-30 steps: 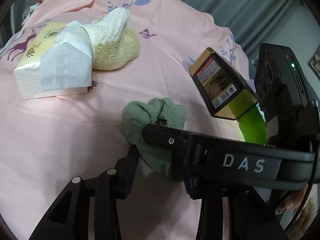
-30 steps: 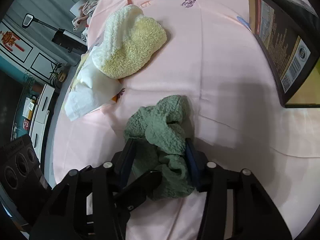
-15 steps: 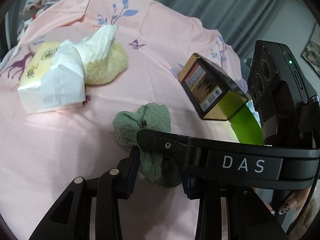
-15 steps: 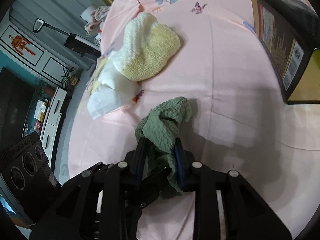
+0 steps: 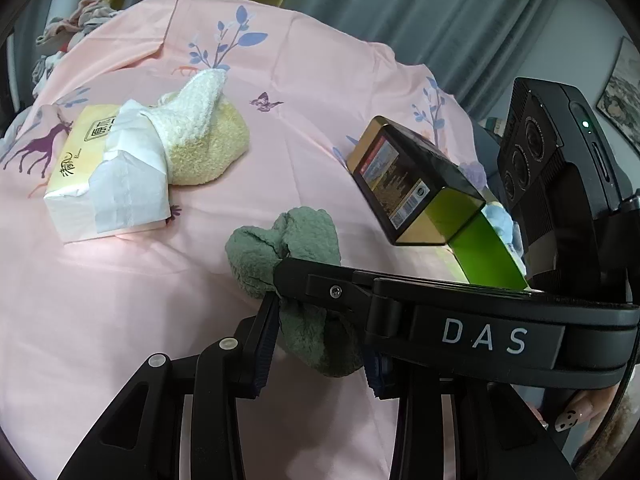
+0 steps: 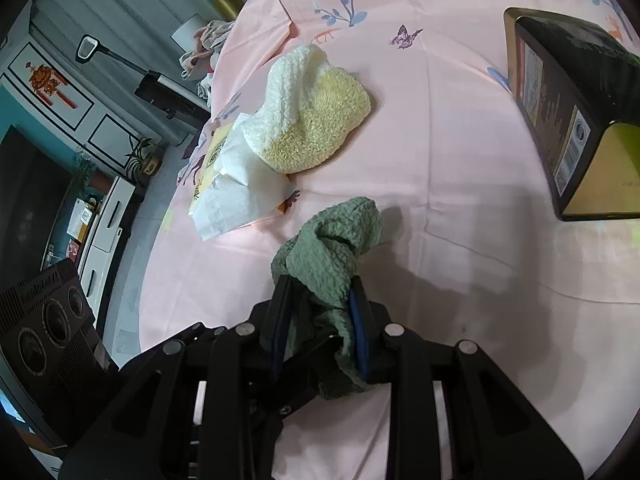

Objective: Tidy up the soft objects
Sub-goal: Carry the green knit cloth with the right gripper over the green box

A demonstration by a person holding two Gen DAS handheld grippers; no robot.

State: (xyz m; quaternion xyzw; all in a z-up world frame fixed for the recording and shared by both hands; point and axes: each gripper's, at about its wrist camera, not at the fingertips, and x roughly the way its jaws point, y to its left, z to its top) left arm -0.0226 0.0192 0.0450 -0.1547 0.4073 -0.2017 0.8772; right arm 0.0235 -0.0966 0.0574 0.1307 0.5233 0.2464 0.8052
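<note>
A green fuzzy cloth (image 5: 288,240) (image 6: 332,252) hangs lifted above the pink bedsheet (image 5: 120,300). My right gripper (image 6: 320,324) is shut on its lower part. My left gripper (image 5: 320,344) has its fingers on either side of the cloth's lower end, with a gap on the right; the right gripper's body crosses in front of it. A yellow and white fuzzy cloth (image 5: 200,132) (image 6: 312,120) lies further back, resting against a tissue pack (image 5: 100,176) (image 6: 236,196).
A black and gold box (image 5: 408,184) (image 6: 572,120) lies on the sheet to the right. A pile of clothes (image 5: 64,32) sits at the far left edge. Cabinets and a television (image 6: 40,200) stand beyond the bed.
My right gripper has closed tight on the green cloth and both grippers have risen, lifting the cloth off the sheet.
</note>
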